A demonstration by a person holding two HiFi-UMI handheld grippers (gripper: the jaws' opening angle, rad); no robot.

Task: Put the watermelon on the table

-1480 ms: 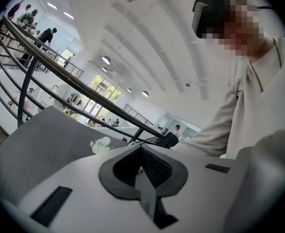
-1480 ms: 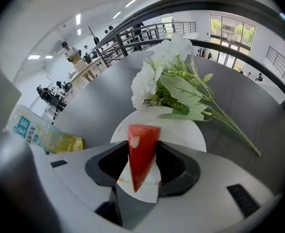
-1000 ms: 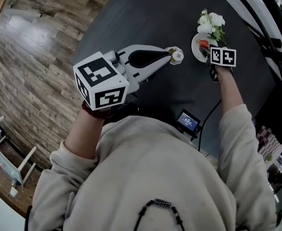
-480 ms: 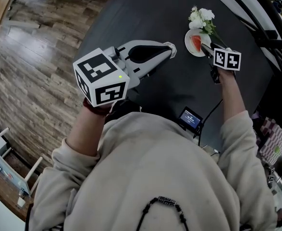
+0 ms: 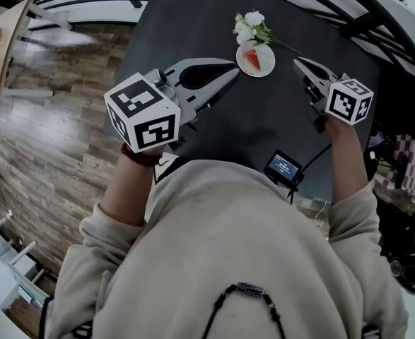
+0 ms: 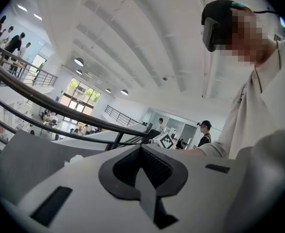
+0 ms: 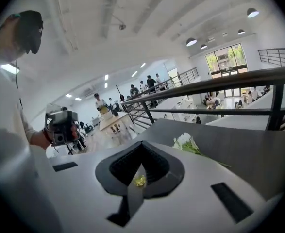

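Dark and broad, the surface point(image 5: 193, 20) fills the far half of the head view, with wood floor off to its left edge and railings beyond.

Both grippers hang above the surface, pointing away from the person. The left gripper point(image 5: 228, 69) has its fingers point(image 6: 74, 174) pressed together on nothing. The right gripper point(image 5: 299, 63) has just been closing its fingers point(image 7: 191, 188), and they now meet at the seam with only a tiny yellowish speck there, no object held.

Between the two sets of fingertips, slightly ahead of them, sits the plate point(image 5: 269, 68), resting on the surface. It looks just beside the left tips and a little farther from the right ones, though both grippers seem lifted clear of it. Flowers point(image 5: 252, 25) lie just beyond the plate, ahead and right of the right fingers in that gripper's view.

The watermelon point(image 5: 252, 60) lies on the plate, its long axis roughly running away from the person. Judging by this, the placing looks done, and any coming move is away from the plate.
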